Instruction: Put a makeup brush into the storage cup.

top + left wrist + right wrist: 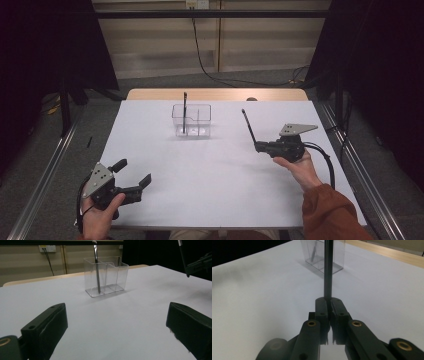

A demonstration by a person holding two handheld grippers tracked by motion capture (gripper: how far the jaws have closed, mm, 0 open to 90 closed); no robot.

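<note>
A clear plastic holder (200, 121) with two compartments stands on the white table's far middle. One thin black stick (184, 112) stands upright in its left compartment. My right gripper (258, 146) is shut on a second black stick (248, 125), which it holds tilted upward above the table, to the right of the holder. In the right gripper view the jaws (329, 302) pinch the stick (328, 270) at its lower end, with the holder (338, 255) behind it. My left gripper (134, 171) is open near the front left corner. Nothing is between its jaws (117, 325), which face the holder (107, 275).
The white table top (200, 170) has a wooden strip (150, 94) along its far edge. Metal rails (45, 175) run along both sides of the table. A black cable (205, 65) hangs down the back wall.
</note>
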